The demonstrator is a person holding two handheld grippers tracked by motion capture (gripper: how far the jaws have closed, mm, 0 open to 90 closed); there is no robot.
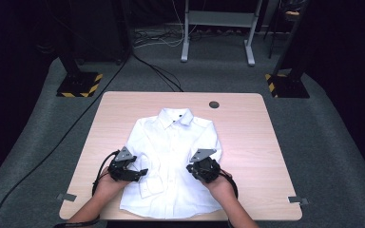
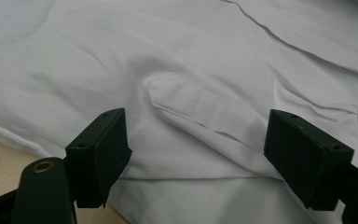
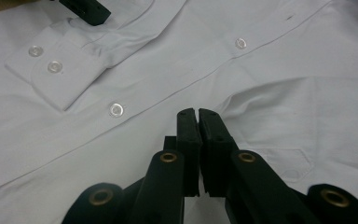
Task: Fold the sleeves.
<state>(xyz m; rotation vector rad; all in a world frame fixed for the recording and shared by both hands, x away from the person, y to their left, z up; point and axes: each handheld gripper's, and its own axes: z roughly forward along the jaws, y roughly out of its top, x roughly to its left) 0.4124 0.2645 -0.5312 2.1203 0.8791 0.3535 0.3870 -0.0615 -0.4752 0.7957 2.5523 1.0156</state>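
A white shirt is laid flat, front up, on the surface, sleeves folded inward. The left gripper is held with fingers spread over a cuff, apparently for grasping; the right gripper is kept closed on nothing.

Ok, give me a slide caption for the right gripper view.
Right gripper, jaws shut, over a buttoned white shirt, folded cuff at upper left.

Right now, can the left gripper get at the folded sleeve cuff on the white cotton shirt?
Probably yes. The left gripper is open, its jaws standing either side of the sleeve cuff just ahead; nothing lies between them on the white shirt.
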